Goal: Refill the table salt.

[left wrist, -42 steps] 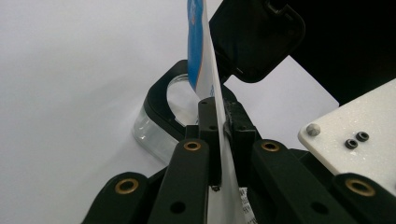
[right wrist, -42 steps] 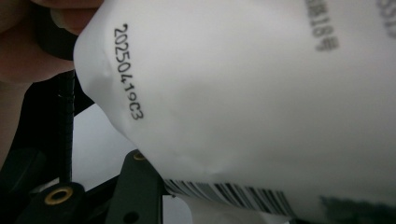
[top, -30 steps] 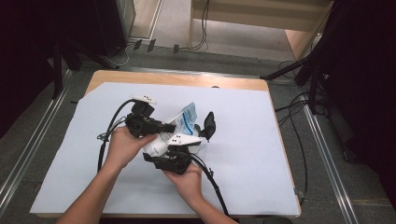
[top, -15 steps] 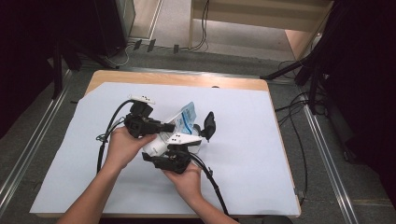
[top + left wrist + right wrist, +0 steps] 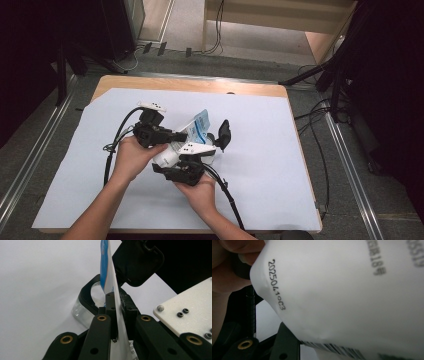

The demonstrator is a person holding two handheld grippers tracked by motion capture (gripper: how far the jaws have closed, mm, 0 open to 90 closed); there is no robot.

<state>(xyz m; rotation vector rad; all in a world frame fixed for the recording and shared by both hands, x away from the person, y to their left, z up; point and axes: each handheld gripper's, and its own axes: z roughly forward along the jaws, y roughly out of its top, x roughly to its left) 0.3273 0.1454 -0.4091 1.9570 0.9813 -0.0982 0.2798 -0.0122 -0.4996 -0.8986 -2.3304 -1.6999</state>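
High view overlooks the table [image 5: 260, 165]; 2 close gripper views share the pouch [image 5: 108, 277].

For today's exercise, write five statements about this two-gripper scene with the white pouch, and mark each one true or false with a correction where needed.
1. The left gripper is clamped on the pouch's thin edge. True.
2. The pouch bears blue print. True.
3. The table is covered by a red cloth. False: the cover is pale white.
4. A barcode shows on the pouch in the right gripper view. True.
5. The pouch lies flat on the table, untouched. False: it is held up between both grippers.
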